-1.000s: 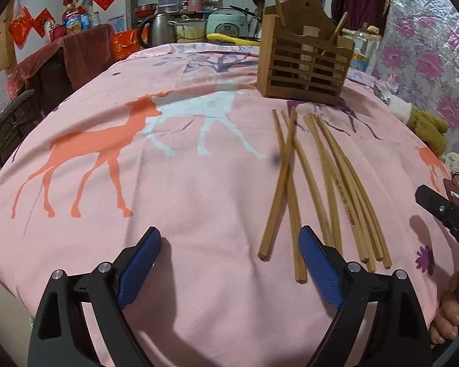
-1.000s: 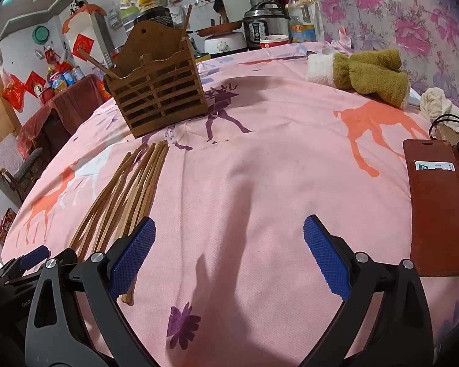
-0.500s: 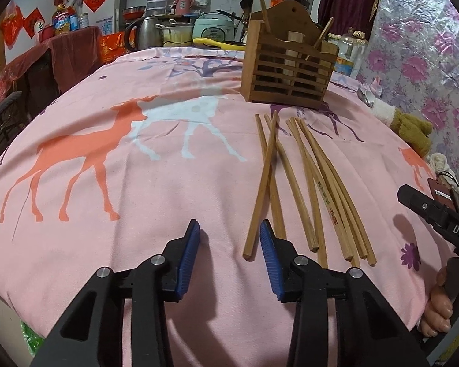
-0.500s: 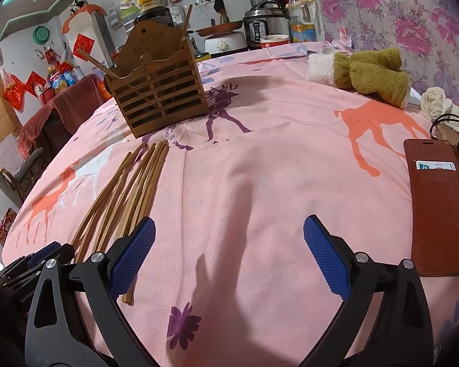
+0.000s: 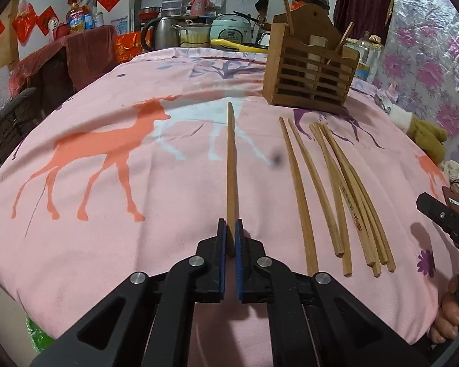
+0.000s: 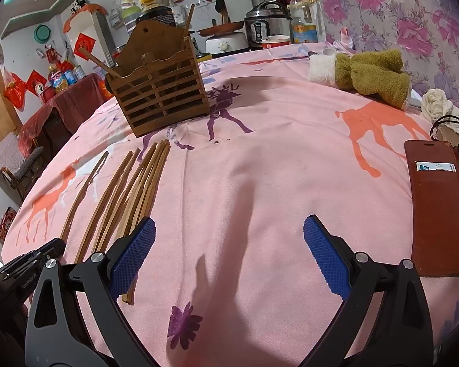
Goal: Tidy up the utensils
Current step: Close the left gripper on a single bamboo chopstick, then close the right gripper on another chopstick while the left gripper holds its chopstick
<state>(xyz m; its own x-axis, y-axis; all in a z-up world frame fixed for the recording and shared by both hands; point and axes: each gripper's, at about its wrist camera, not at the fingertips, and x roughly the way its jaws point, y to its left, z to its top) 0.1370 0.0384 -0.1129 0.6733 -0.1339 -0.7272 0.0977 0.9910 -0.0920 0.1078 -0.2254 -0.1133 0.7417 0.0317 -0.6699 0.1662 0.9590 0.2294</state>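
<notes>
The left gripper [image 5: 230, 238], spread wide a second earlier, had clamped its blue pads on one long brown wooden chopstick [image 5: 230, 165], now apart from the loose row of chopsticks [image 5: 336, 189] on the pink deer-print cloth [image 5: 107, 183]. It seemed ready for the slatted wooden holder [image 5: 310, 76]. The right gripper [image 6: 229, 257] hung spread and empty.
</notes>
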